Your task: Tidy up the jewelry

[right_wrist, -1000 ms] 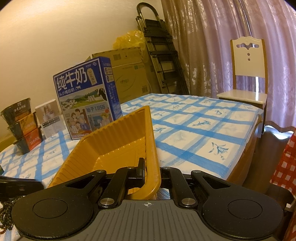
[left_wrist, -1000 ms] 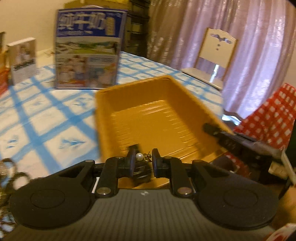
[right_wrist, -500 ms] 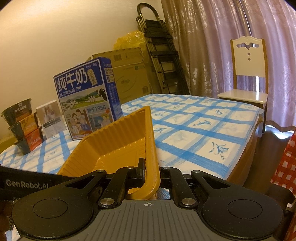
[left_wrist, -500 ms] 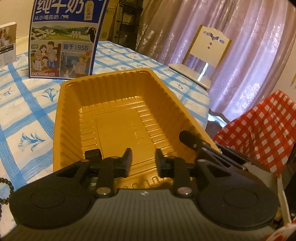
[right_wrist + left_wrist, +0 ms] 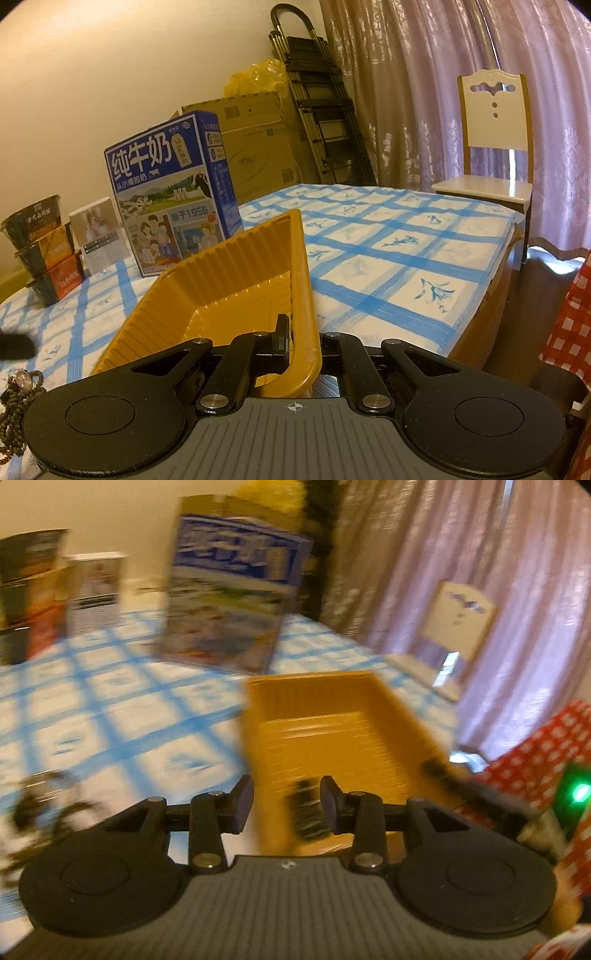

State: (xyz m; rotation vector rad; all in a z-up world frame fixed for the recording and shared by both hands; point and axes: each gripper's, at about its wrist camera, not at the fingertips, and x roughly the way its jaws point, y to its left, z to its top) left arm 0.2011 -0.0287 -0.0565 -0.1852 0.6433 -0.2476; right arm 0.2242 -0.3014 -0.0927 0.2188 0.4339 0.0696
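Two grippers worked over a bench (image 5: 406,236) covered in a blue-and-white checked cloth. The right gripper (image 5: 303,343) was clenched on the near corner rim of a ribbed, orange plastic tray (image 5: 236,280), one finger inside the wall and the other outside it. The left gripper (image 5: 286,805) stood released; its jaws had just been opening, with nothing pinched between them. Its view was badly blurred, looking across the tray's left wall. A small dark object (image 5: 306,812), too smeared to identify, lay in the tray's near end. A dark beaded bracelet (image 5: 14,406) rested on the cloth left of the tray. Behind stood a blue milk carton (image 5: 173,192).
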